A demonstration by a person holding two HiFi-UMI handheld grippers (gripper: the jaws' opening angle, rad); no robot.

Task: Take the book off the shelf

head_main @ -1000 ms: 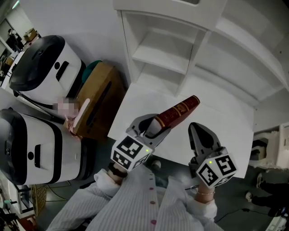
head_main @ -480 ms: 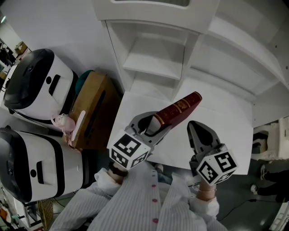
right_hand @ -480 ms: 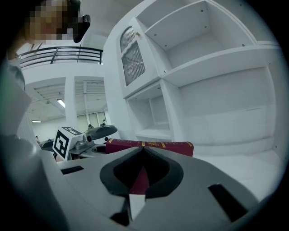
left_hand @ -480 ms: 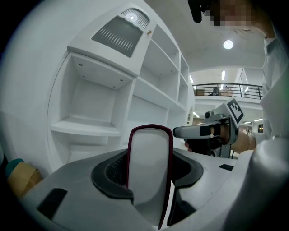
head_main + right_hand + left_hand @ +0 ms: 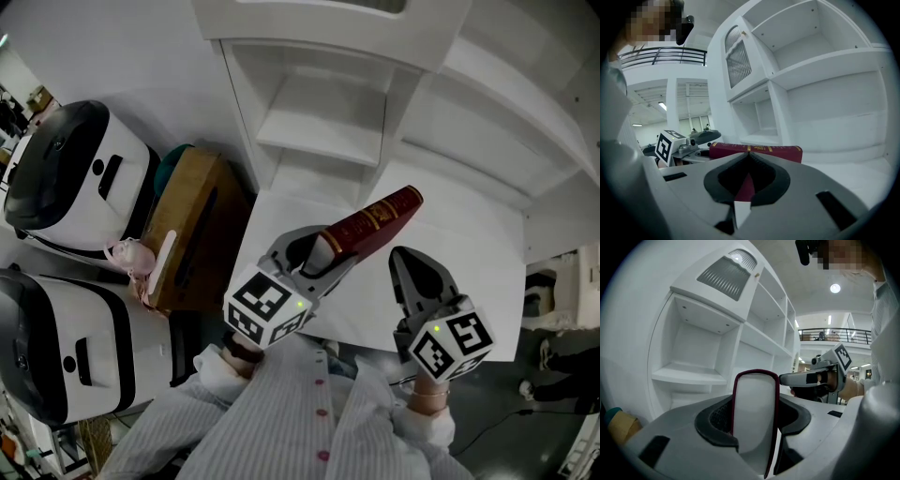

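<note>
Head camera steeply down on shelf [image 5: 319, 122]; gripper cameras low, close, facing shelf; all share book [image 5: 375, 220]

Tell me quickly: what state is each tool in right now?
Left tool: closed on the red book.
Right tool: closed, holding nothing.

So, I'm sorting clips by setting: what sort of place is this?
Probably a lab or demo hall rather than a home: a bare white shelf unit, two large white-and-black machines beside it, and a railed mezzanine under ceiling lights behind.
</note>
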